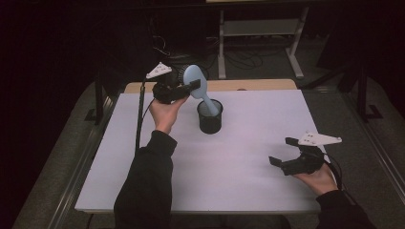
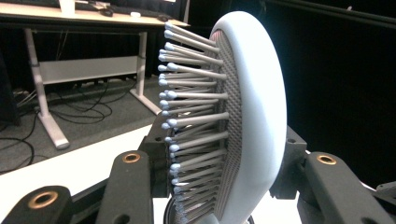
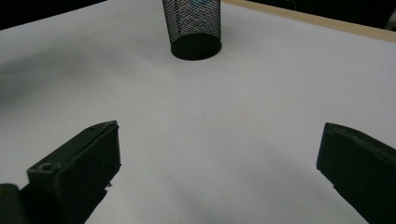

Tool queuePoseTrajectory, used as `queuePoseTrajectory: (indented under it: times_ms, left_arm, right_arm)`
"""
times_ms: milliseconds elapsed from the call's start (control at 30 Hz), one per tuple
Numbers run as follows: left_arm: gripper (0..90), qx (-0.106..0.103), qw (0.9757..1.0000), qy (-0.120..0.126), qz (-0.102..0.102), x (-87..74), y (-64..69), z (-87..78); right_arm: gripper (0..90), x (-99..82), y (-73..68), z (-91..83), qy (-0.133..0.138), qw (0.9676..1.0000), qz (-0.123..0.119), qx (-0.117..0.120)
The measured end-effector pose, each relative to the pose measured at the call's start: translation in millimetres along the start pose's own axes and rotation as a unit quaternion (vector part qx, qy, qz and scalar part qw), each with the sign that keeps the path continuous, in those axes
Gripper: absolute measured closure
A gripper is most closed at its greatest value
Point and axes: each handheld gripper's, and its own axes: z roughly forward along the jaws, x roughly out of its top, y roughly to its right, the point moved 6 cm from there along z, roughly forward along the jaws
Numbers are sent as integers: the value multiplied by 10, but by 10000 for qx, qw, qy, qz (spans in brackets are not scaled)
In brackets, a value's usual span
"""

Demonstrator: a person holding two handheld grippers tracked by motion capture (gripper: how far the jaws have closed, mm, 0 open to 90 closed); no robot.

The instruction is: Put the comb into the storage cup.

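Left tool point(image 1: 193, 87) clamps the hairbrush point(image 1: 195, 78), handle hidden in mesh cup point(image 1: 210, 121); right tool point(image 1: 282, 151) gapes empty.

We see hairbrush point(image 2: 261, 116): pale blue matt plastic, smooth back, thin round-tipped bristles on woven-looking pad. Cup point(image 3: 192, 23): black wire mesh. Table point(image 1: 239, 157): smooth matt white top, wood edge. Left gripper point(image 1: 191, 88) jaws: matt black plastic, brass-looking rivets.

Dark room, grey carpet floor point(image 1: 267, 67), white-legged desk point(image 1: 260, 28) behind the white table point(image 1: 229, 157).

Hairbrush point(image 1: 196, 78) handle inside mesh cup point(image 1: 210, 119)
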Motion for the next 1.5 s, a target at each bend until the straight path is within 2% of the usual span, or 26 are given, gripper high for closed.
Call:
queuePoseTrajectory:
  times_ms: [367, 800, 1033, 1267, 1400, 1500]
  left_arm:
    - [535, 2, 9997, -18, -224, -170, -50, 34]
    - [531, 52, 9982, 29, -599, -329, -126, 138]
    - [530, 101, 9978, -80, -655, -428, -167, 172]
    - [527, 128, 9962, 17, -860, -494, -240, 148]
    - [521, 180, 9940, 95, -1075, -529, -298, 117]
    - [519, 168, 9934, 99, -1133, -551, -332, 87]
  right_arm:
    - [0, -40, -4, 36, -133, 9999, -26, 12]
    - [0, -36, 16, 21, -91, 10000, -15, -3]
    - [0, -40, 18, 20, -99, 10000, -4, 1]
    - [0, -44, 21, 21, -108, 9999, 3, -2]
    - [0, -46, 20, 22, -119, 9999, -6, -1]
    - [0, -49, 19, 24, -133, 9999, -14, -18]
